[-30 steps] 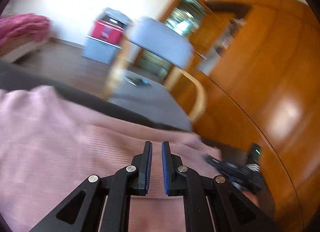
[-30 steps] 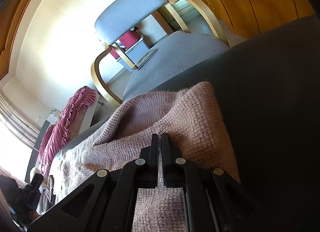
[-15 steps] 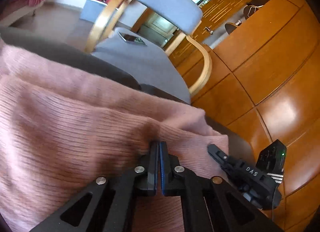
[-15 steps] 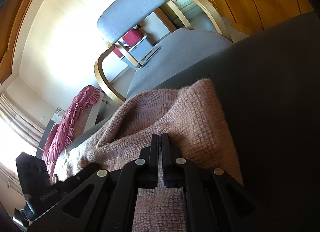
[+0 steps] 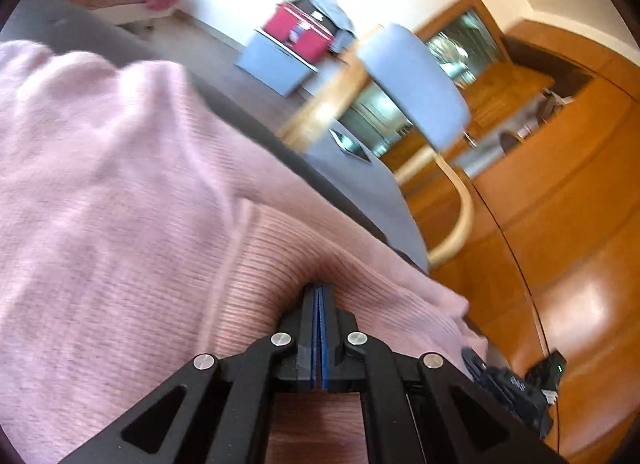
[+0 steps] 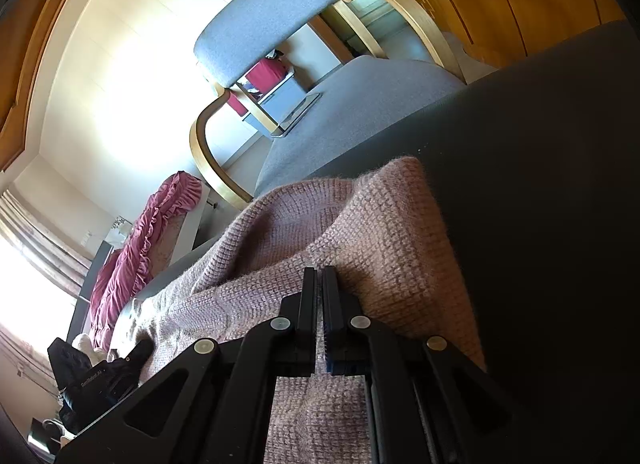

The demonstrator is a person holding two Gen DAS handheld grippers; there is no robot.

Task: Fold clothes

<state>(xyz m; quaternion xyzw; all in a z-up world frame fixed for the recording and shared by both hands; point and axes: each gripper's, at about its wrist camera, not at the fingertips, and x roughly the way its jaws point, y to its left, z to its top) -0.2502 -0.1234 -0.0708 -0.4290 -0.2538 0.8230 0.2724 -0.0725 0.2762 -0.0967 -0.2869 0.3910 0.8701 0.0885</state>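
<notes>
Two claws (image 5: 319, 292) (image 6: 319, 272), one pink sweater (image 5: 120, 204).

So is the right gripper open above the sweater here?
No, the right gripper is shut on a fold of the pink sweater.

- Left wrist view: close above pink sweater (image 5: 120, 204), facing forward, tilted.
- Right wrist view: low, close, facing up along sweater (image 6: 380, 224).
- Shared: grey chair (image 5: 416, 92) (image 6: 264, 16).

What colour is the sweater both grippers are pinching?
Pale dusty pink knit sweater, clearest in the right wrist view.
</notes>
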